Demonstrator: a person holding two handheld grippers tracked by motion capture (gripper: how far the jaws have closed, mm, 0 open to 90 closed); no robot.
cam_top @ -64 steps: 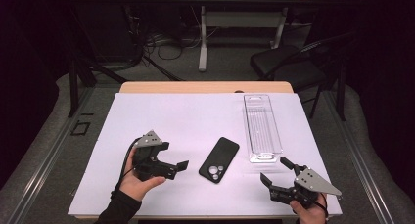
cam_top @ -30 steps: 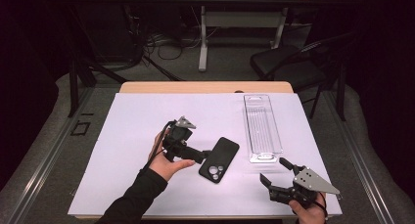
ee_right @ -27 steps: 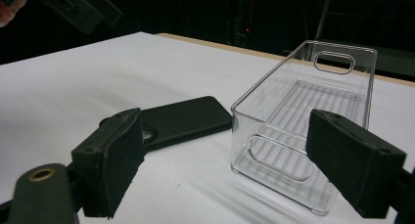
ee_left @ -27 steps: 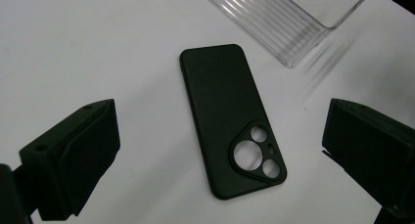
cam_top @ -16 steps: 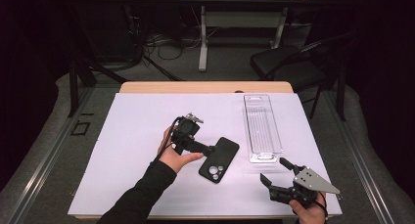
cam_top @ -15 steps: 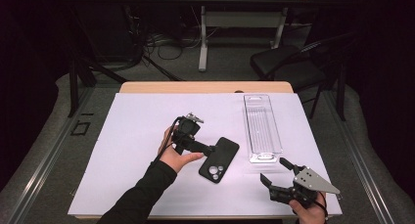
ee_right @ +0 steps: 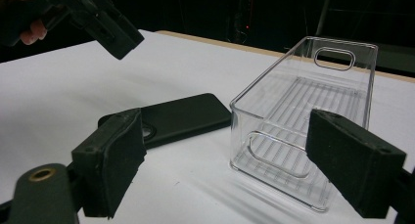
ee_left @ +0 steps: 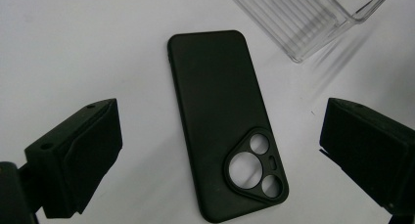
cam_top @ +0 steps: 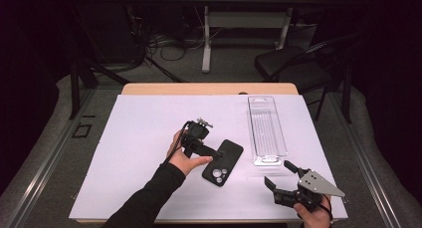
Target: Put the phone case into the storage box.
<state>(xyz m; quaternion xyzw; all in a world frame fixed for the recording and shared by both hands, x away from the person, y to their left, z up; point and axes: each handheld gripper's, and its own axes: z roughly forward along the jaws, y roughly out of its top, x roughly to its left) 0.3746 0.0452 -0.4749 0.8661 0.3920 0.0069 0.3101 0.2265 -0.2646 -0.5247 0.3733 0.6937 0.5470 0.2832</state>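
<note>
A black phone case [cam_top: 223,163] lies back up on the white sheet, camera cutout toward the near edge. My left gripper [cam_top: 218,153] hovers open just over the case's left side. In the left gripper view the case [ee_left: 222,121] lies between the two spread jaws of the left gripper [ee_left: 220,126], apart from both. A clear plastic bin [cam_top: 266,129] stands empty to the right of the case. My right gripper [cam_top: 279,174] is open near the front right edge. In the right gripper view, case [ee_right: 181,117] and bin [ee_right: 303,121] lie beyond its jaws.
White sheet [cam_top: 139,123] covers the table, with a bare wooden strip along the far edge. Broad free room lies left of the case. A dark chair [cam_top: 293,63] and another table's legs stand on the floor beyond. The left gripper [ee_right: 105,28] hangs at the right gripper view's upper left.
My left gripper has travelled from the near left to the right and forward until it hangs open over the phone case. The right gripper, case and bin have stayed put.
</note>
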